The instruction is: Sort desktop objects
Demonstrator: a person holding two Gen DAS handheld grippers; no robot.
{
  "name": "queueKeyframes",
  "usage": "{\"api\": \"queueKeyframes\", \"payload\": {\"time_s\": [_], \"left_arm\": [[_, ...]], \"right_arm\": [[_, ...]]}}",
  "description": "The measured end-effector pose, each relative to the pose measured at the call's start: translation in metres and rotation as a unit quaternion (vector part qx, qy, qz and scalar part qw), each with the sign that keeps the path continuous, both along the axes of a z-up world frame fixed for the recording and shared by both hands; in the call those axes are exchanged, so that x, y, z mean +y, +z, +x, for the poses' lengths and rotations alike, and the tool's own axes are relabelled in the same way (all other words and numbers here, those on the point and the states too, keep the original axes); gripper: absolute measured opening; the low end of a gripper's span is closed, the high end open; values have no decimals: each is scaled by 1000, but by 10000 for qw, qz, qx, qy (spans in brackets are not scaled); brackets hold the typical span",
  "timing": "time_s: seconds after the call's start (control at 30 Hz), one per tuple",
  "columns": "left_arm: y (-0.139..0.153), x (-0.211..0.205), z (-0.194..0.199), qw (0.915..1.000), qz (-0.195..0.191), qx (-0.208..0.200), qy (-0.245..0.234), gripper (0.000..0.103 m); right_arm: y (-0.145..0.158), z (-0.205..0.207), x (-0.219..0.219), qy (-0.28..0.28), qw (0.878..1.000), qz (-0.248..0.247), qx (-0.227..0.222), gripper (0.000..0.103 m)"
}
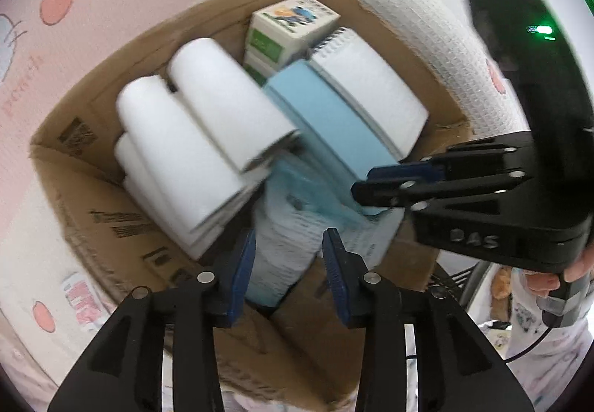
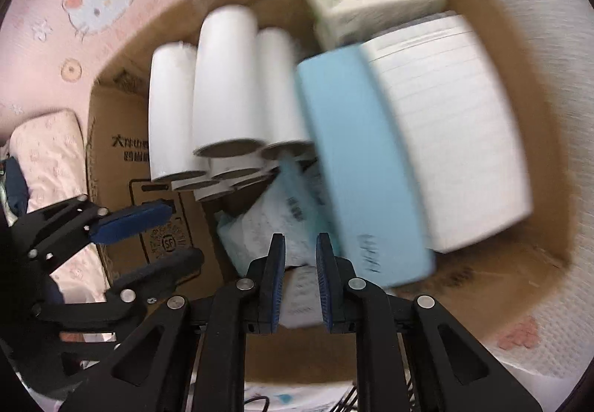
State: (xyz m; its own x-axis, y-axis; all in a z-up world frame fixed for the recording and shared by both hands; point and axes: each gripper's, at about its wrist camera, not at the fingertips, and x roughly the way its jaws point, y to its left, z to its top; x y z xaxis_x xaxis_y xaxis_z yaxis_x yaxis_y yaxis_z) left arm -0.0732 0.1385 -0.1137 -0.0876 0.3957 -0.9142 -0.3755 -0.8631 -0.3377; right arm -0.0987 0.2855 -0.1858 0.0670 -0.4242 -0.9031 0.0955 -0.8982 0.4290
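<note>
Pink bedding surrounds the box [image 2: 122, 152], packed with rolls [image 2: 226, 78], notebooks and a pouch [image 1: 286, 241]. Both claws, left [image 1: 287, 271] and right [image 2: 300, 282], hang parted and empty above the pouch; a careless grab could topple the leaning blue notebook [image 2: 356, 159].

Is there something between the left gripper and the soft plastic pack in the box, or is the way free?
Nothing visible blocks it. The left gripper is open with the plastic pack directly ahead between its fingers. The right gripper is off to the side, by the blue book.
</note>
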Motion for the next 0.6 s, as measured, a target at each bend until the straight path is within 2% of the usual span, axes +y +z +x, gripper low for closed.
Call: {"api": "queueKeyframes", "payload": {"time_s": [0.1, 0.13, 0.17, 0.23, 0.43, 0.6], "left_arm": [[1, 13, 1, 9997, 239, -32, -32, 41], [-1, 18, 0, 9992, 370, -130, -35, 37], [-3, 25, -5, 9988, 434, -204, -27, 24], [-13, 32, -7, 9976, 528, -456, 15, 9], [-53, 34, -34, 9918, 436, -1099, 488, 6], [-67, 46, -38, 9917, 63, -1203, 452, 6]], "right_arm": [[10, 4, 17, -187, 9996, -113, 157, 13], [12, 6, 22, -240, 9994, -153, 185, 13], [14, 6, 25, -267, 9992, -160, 231, 13], [14, 6, 35, -316, 9989, -144, 328, 13], [24, 2, 62, -369, 9982, -238, 419, 13], [21, 10, 64, -322, 9982, -91, 501, 13]]}}
